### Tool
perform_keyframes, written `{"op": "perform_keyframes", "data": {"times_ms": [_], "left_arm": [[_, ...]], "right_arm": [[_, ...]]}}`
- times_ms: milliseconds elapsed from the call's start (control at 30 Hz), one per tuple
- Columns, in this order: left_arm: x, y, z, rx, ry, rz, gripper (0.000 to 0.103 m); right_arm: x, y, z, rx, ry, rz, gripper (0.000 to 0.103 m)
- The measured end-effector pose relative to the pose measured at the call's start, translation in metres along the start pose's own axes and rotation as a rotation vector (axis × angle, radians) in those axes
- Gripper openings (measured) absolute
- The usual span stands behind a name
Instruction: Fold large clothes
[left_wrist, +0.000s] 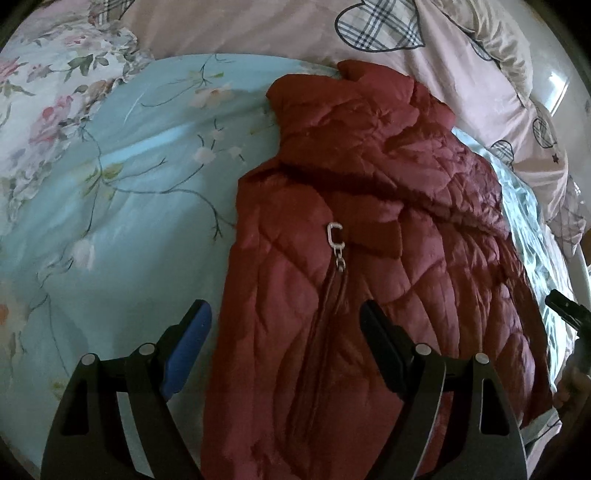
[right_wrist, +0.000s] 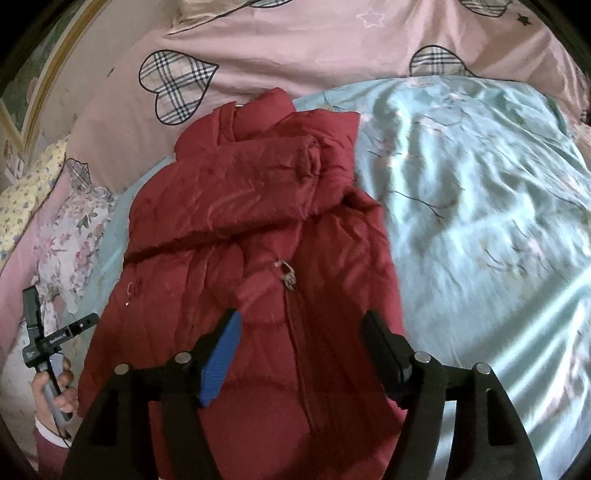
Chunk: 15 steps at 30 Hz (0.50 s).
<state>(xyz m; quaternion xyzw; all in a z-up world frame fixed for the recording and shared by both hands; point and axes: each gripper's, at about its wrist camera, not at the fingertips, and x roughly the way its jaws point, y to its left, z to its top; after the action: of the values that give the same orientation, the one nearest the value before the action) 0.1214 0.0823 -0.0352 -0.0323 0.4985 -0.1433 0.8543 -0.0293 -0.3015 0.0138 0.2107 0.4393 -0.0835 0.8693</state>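
Note:
A dark red quilted jacket (left_wrist: 369, 229) lies on the light blue floral bedspread (left_wrist: 122, 192), sleeves folded in across the front, collar at the far end. Its silver zipper pull (left_wrist: 337, 243) sits mid-front. My left gripper (left_wrist: 284, 321) is open and empty above the jacket's lower left part, one finger over the bedspread. In the right wrist view the jacket (right_wrist: 251, 229) fills the centre with the zipper pull (right_wrist: 288, 275). My right gripper (right_wrist: 301, 330) is open and empty above the jacket's lower front. The left gripper's handle (right_wrist: 40, 343) shows at the left edge, held by a hand.
A pink duvet with plaid hearts (right_wrist: 295, 55) lies along the far side of the bed. Floral pillows (left_wrist: 48, 74) are at the far left. The blue bedspread (right_wrist: 480, 221) stretches to the right of the jacket. A white bed rail (left_wrist: 585, 266) stands at the right edge.

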Motion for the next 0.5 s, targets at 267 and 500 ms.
{"op": "perform_keyframes", "data": {"times_ms": [267, 500], "left_arm": [[-0.012, 0.000, -0.029, -0.002, 0.022, -0.008, 0.083], [-0.018, 0.011, -0.047, -0.018, 0.044, 0.002, 0.083]], "right_arm": [[-0.017, -0.018, -0.029, 0.026, 0.027, -0.044, 0.075], [-0.016, -0.022, -0.053, 0.026, 0.078, -0.051, 0.076]]}}
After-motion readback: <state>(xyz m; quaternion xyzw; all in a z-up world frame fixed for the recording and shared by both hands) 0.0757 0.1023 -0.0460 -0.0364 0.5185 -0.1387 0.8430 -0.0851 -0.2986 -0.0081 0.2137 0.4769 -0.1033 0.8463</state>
